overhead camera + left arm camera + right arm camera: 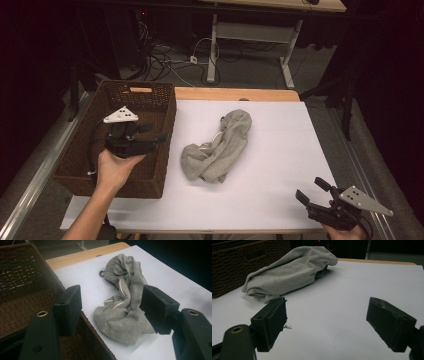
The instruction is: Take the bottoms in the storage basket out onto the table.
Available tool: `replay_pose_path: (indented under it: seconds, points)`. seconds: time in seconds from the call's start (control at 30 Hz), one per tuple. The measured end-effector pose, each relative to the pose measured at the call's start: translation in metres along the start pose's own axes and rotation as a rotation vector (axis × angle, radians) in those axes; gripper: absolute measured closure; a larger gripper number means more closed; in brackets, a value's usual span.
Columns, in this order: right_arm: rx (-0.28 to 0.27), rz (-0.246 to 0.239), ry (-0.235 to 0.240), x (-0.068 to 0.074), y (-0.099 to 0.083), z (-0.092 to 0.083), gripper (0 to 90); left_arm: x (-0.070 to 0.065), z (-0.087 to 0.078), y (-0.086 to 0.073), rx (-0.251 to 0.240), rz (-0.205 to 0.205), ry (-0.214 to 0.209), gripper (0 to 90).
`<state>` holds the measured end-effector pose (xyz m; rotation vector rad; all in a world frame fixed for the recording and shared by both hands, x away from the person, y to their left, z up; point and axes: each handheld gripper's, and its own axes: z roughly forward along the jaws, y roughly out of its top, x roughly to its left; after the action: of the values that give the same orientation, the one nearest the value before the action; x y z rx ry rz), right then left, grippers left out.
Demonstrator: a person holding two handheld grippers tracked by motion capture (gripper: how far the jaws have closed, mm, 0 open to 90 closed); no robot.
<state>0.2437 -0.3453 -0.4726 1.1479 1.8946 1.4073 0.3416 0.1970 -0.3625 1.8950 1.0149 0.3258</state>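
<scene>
- Starting at the left, a brown wicker basket (159,145) sits on the left part of the worktop (280,150), which is covered in white; no writing or label can be read on it.
- The left hand (114,167) reaches in over the basket, forearm coming up from the bottom edge, holding the left gripper (156,133) above the basket's inside with its grey three-cornered plate up.
- That gripper points right, toward the cloth; in the left gripper view its jaws stand wide apart and hold nothing, with the basket's edge below them.
- A grey cloth (220,147) lies crumpled near the middle of the worktop, just beside the basket's right wall, apart from both grippers; thin pale lines run along its folds, and no brand shows.
- At the near right corner, the right gripper (313,190) is held low over the worktop, angled up and left toward the cloth.
- Its jaws are wide and empty.
</scene>
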Motion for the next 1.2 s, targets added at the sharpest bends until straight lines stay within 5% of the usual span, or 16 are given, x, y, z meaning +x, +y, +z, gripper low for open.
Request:
replay_pose_path:
  seconds: [1.2]
  points:
    - [0.0, 0.001, -0.001, 0.0, 0.0, 0.0, 17.3, 0.007, -0.041, -0.028, -0.072, -0.01, 0.067, 32.7]
